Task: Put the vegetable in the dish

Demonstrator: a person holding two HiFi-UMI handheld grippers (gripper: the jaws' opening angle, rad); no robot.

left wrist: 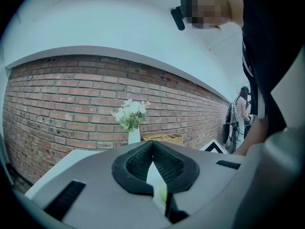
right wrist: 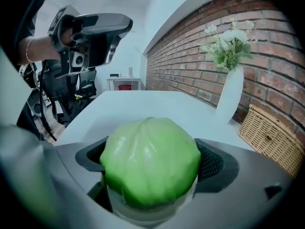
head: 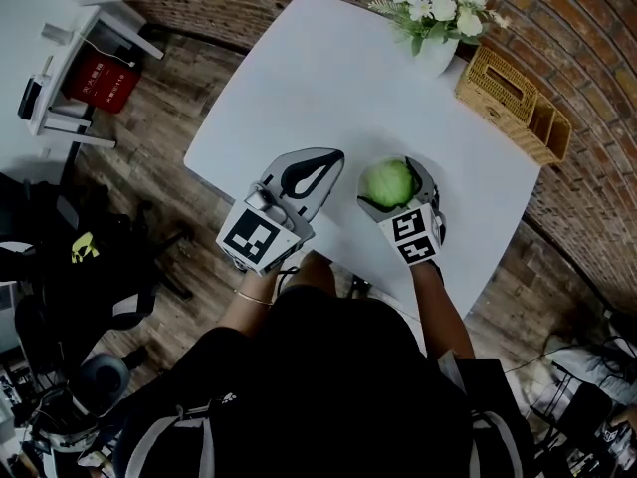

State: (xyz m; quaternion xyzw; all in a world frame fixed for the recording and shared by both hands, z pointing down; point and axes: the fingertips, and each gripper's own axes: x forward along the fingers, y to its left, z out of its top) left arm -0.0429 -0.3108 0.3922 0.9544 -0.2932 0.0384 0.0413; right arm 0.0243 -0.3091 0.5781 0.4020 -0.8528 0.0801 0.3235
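Right claw (head: 396, 172) is clamped on the vegetable (head: 388, 183), a round green head that fills the gap between its pads, held above the white surface (head: 328, 78) at centre frame in the head view. Left claw (head: 335, 155) is just beside it on the frame's left, pads pressed together at the tips with nothing caught in the loop they form.

Top right of the head view, a white vase of flowers (head: 435, 8) stands on the surface's far corner. A wicker basket (head: 513, 103) sits just below and right of it, along the edge by the brick wall (head: 582, 28). Between both claws and those two things, bare white surface lies wide open.

Both claws hang near the surface's lower edge; wooden floor (head: 169, 108) shows to the left. A white desk (head: 60, 38) sits at upper left.

The right gripper view shows the vegetable's glossy ribs and the left claw raised at its upper left. The left gripper view shows a person (left wrist: 240, 113) standing far off at its right edge, unseen elsewhere. Whether a dish lies under the vegetable, I cannot tell.
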